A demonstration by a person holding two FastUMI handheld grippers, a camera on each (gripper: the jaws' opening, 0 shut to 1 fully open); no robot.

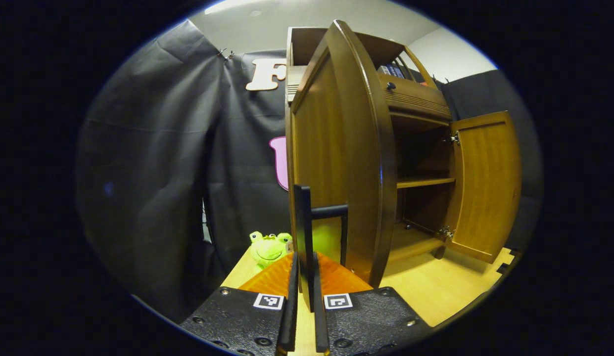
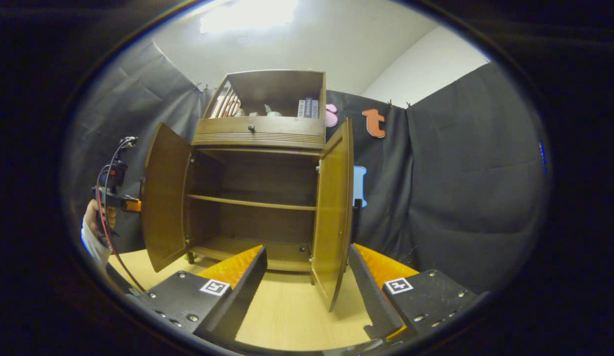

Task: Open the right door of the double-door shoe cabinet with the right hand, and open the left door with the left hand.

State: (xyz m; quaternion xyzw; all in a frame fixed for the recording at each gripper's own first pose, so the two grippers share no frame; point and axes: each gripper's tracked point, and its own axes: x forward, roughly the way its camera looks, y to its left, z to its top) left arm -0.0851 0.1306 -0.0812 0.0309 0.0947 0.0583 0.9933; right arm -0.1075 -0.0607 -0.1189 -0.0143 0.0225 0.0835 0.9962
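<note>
In the left gripper view the left gripper point(image 1: 303, 296) is clenched on the black handle point(image 1: 307, 217) of the left door point(image 1: 336, 163), which is swung wide. In the right gripper view the right gripper point(image 2: 307, 289) is released, fingers spread either side of the right door point(image 2: 334, 217), seemingly not touching it. Behind stands the shoe cabinet point(image 2: 259, 133), both doors open, shelves bare. A green frog toy point(image 1: 268, 247) sits farther back on the floor

Green frog plush point(image 1: 270, 247) on wood tabletop point(image 1: 435, 291), w/ books point(image 2: 308, 108) up on top shelf.
</note>
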